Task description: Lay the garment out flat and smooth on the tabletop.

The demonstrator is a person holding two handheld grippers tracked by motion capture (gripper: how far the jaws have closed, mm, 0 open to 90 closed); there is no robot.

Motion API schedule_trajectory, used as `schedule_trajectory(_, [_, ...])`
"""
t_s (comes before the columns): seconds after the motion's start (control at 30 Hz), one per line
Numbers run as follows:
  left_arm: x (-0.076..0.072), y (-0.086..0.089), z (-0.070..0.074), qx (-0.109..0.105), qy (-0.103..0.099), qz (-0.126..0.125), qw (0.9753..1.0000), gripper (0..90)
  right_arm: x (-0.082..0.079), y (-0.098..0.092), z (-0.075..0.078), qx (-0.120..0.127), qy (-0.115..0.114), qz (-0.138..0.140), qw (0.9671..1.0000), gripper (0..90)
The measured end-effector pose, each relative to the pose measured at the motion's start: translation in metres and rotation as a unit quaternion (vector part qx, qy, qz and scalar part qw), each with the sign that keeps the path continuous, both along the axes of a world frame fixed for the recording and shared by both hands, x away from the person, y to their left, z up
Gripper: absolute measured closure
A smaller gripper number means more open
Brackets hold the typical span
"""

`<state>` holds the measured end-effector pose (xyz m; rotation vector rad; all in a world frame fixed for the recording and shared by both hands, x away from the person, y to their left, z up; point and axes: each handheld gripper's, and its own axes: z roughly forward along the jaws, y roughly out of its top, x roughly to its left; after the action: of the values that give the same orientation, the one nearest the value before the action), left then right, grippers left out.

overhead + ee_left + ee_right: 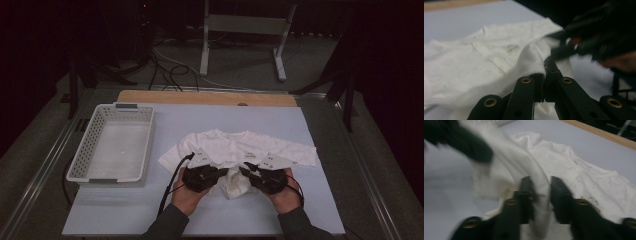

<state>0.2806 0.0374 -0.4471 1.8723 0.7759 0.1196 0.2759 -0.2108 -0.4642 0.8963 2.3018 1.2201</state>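
High view shows a small white garment, a short-sleeved baby top by the look of it, lying near the middle of the pale tabletop, neckline away from the person and sleeves spread to either side, with its near hem bunched up between the two grippers. The left gripper and right gripper sit close together at that hem, each in a hand. In the left gripper view the jaws are pressed together on a raised fold of the cloth; in the right gripper view a ridge of fabric runs between jaws that stand a little apart, so it seems to be pinching the cloth, though the blur leaves the firmness of the grip unclear. The garment looks thin, light and completely limp: it will drape, sag and crease wherever it is unsupported, and a single-layer pinch could slip. Taking hold at the hem corners or the shoulder seams, where the fabric is doubled, should give the surest purchase. A white perforated basket stands well apart to the left, empty.
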Motion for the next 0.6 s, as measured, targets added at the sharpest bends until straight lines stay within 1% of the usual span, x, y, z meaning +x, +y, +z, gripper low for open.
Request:
schedule_trajectory(0.03, [0.0, 0.0, 0.0, 0.0, 0.0, 0.0, 1.0, 88.0, 0.0, 0.0, 0.0, 0.0, 0.0, 0.0, 1.0, 64.3])
schedule_trajectory(0.07, [0.002, 0.006, 0.006, -0.017, 0.003, 0.002, 0.9998, 88.0, 0.0, 0.004, -0.003, -0.02, -0.004, -0.001, 0.9998, 58.5])
schedule_trajectory(0.1, [0.002, 0.006, 0.006, -0.017, 0.003, 0.002, 0.9998, 88.0, 0.001, 0.005, -0.004, -0.027, -0.006, 0.0, 0.9996, 57.6])
schedule_trajectory(0.13, [0.004, 0.01, 0.01, -0.022, 0.003, 0.008, 0.9997, 88.0, 0.001, 0.005, -0.004, -0.027, -0.006, 0.0, 0.9996, 57.6])
schedule_trajectory(0.17, [0.005, 0.014, 0.012, -0.025, 0.004, 0.013, 0.9996, 87.9, 0.001, 0.006, -0.006, -0.034, -0.006, -0.002, 0.9994, 55.8])
schedule_trajectory(0.23, [0.008, 0.021, 0.014, -0.032, 0.004, 0.02, 0.9993, 87.9, 0.001, 0.004, -0.008, -0.039, -0.008, -0.003, 0.9992, 56.0])
schedule_trajectory(0.3, [0.011, 0.028, 0.016, -0.037, 0.006, 0.032, 0.9988, 87.9, 0.002, 0.002, -0.009, -0.042, 0.001, -0.011, 0.999, 54.7])
schedule_trajectory(0.33, [0.013, 0.032, 0.017, -0.034, 0.004, 0.039, 0.9987, 87.9, 0.005, -0.003, -0.011, -0.038, 0.005, -0.023, 0.999, 54.6])
schedule_trajectory(0.37, [0.017, 0.038, 0.017, -0.037, 0.006, 0.048, 0.9981, 87.8, 0.006, -0.007, -0.011, -0.036, 0.008, -0.024, 0.999, 55.4])
schedule_trajectory(0.4, [0.021, 0.041, 0.017, -0.034, 0.01, 0.051, 0.9981, 87.7, 0.007, -0.009, -0.01, -0.035, 0.009, -0.028, 0.999, 57.7])
schedule_trajectory(0.47, [0.025, 0.043, 0.015, -0.021, 0.009, 0.057, 0.9981, 87.4, 0.009, -0.014, -0.008, -0.029, 0.009, -0.032, 0.999, 58.5])
schedule_trajectory(0.5, [0.025, 0.043, 0.015, -0.021, 0.009, 0.057, 0.9981, 87.3, 0.009, -0.014, -0.008, -0.024, 0.008, -0.037, 0.999, 58.3])
schedule_trajectory(0.57, [0.032, 0.043, 0.01, -0.011, 0.01, 0.07, 0.9974, 87.3, 0.011, -0.015, -0.007, -0.026, 0.004, -0.044, 0.9987, 57.0])
schedule_trajectory(0.6, [0.032, 0.043, 0.01, -0.011, 0.01, 0.07, 0.9974, 87.0, 0.011, -0.016, -0.007, -0.023, 0.007, -0.052, 0.9984, 55.7])
